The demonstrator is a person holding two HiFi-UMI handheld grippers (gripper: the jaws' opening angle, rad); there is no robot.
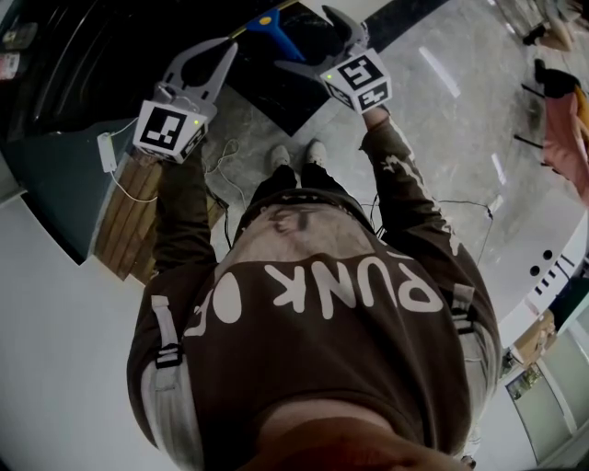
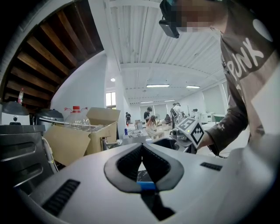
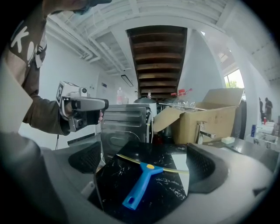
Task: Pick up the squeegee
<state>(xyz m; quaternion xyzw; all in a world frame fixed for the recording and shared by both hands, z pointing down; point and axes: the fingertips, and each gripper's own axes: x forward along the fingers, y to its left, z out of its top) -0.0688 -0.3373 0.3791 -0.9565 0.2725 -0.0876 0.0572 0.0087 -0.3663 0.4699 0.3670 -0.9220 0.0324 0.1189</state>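
The person is standing over a black marbled counter [image 3: 114, 177] and is lining up for the grab, so the reach is under way and the pick itself is not yet done. The squeegee [image 3: 141, 186] is lying flat on that counter, its blue handle pointing toward the right gripper [image 3: 144, 154] and its thin yellow blade running across the far end. In the right gripper view the jaws are standing wide apart with nothing touching them, and the squeegee is showing in the gap between them, a little way ahead. In the head view the right gripper [image 1: 306, 39] is hovering just beside the blue squeegee [image 1: 274, 28]. The left gripper [image 2: 142, 148] is clenched on nothing, its two pads meeting at the tips, and it is hanging off to the side, away from the tool. A cardboard box [image 3: 210, 118] and a steel appliance [image 3: 124, 127] are sitting behind the counter, clear of the reach. The next move probably calls for lowering the right gripper until the jaws are straddling the handle, then closing on it; the handle is lying low on the slab, so the jaws may scrape the counter.
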